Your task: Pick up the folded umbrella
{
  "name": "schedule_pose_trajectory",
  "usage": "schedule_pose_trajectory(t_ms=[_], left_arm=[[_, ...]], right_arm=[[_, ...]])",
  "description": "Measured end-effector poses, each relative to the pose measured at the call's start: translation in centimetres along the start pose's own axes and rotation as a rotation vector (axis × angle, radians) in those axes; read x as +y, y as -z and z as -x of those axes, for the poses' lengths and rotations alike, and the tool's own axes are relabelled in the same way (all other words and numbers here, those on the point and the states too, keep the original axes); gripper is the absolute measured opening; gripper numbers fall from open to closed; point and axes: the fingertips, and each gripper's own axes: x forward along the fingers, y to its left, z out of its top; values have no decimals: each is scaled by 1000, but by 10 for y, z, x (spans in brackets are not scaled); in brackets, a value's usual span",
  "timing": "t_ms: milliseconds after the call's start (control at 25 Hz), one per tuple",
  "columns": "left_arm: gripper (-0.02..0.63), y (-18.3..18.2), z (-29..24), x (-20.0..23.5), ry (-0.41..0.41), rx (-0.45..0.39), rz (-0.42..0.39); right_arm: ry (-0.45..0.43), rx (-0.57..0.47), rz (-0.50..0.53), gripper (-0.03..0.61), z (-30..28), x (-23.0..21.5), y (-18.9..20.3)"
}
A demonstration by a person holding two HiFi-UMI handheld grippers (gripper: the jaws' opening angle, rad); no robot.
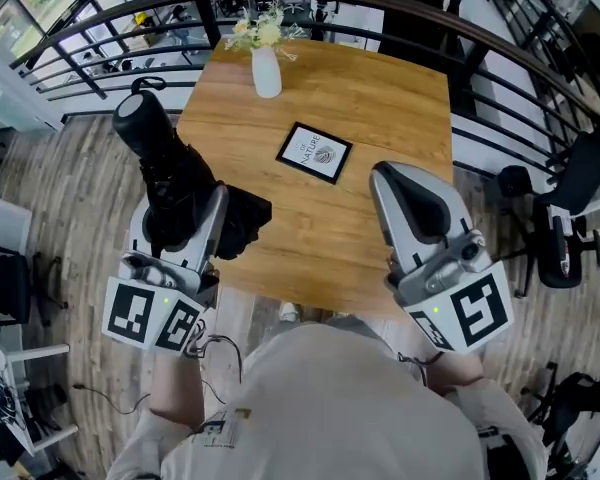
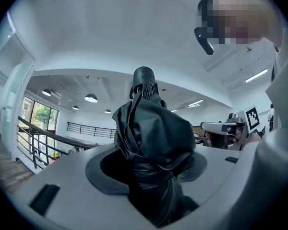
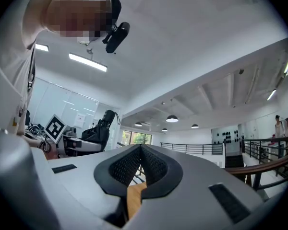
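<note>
Black folded umbrella (image 1: pixel 165 168) is clamped in your left tongs (image 1: pixel 192 218), upright, clear of the wooden tabletop (image 1: pixel 380 98), over its near left edge. Right tongs (image 1: pixel 382 175) are closed and empty. Pick-up looks done; next move only needs a steady grip.

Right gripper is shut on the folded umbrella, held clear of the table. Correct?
No: the left gripper is shut on the folded umbrella, held clear of the table. The left gripper view shows its jaws clamped on it; the right gripper is shut, empty.
</note>
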Motion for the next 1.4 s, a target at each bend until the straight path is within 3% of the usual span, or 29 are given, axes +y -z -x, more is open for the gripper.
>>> schedule_pose_trajectory(t_ms=[320, 760, 1400], left_arm=[[254, -26, 25, -13, -49, -97, -101], [253, 19, 23, 2, -96, -9, -117], [255, 12, 26, -12, -79, 0, -93]], right_arm=[[1, 10, -24, 28, 7, -14, 8], [-25, 68, 5, 28, -1, -17, 29], [47, 82, -2, 28, 20, -42, 32]])
